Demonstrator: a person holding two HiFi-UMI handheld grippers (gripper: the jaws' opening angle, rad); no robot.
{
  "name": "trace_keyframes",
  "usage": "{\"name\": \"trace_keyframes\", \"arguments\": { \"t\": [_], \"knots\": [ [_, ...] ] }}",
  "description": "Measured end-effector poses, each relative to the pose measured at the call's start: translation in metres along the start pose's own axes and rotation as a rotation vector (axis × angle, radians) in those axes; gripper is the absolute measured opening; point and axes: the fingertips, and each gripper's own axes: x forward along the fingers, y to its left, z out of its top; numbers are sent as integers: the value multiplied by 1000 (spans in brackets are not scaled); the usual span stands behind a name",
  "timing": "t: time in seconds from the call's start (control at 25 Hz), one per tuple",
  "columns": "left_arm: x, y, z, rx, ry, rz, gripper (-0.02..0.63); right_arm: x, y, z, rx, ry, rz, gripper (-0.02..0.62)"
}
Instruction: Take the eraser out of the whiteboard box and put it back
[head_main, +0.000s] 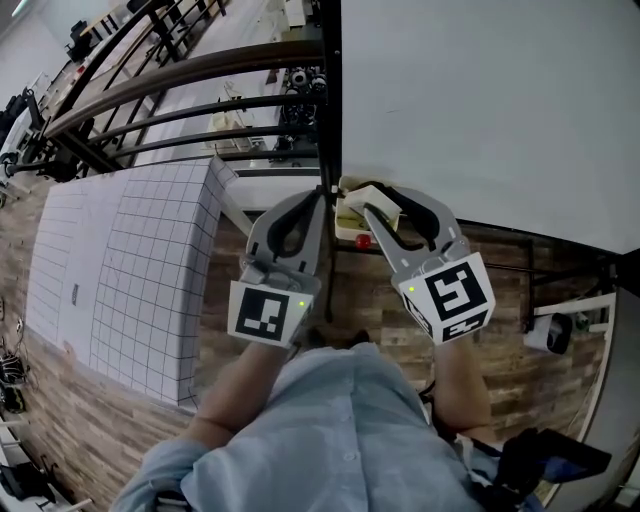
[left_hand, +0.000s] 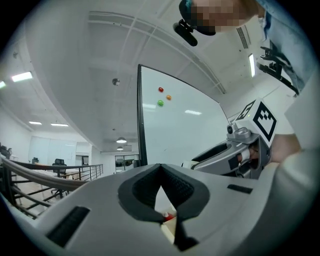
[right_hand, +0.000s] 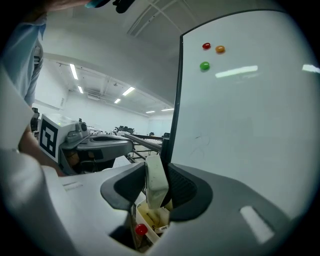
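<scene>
Light-blue shirt (head_main: 335, 430); grey left gripper (head_main: 321, 196), right gripper (head_main: 368, 200); black-white marker cubes (head_main: 268, 312) (head_main: 455, 295).

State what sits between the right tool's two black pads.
The cream rectangular eraser, upright and pinched by the right tool, above the open cream whiteboard box. The right gripper view shows it.

Eraser (right_hand: 155, 181) is out: a scuffed cream block, standing on end at centre frame, pinched between the right gripper's (right_hand: 158, 192) jaws. Right under it, lower centre, sits the box (right_hand: 150, 221): small, cream, open-topped, with a red dot (right_hand: 141, 229) at its near corner.
</scene>
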Motion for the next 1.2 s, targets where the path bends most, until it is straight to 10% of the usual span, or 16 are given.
{"name": "trace_keyframes", "arguments": {
  "t": [1.2],
  "knots": [
    [11, 14, -25, -91, 22, -9, -2, 27, 4, -43, 26, 119, 21, 138]
  ]
}}
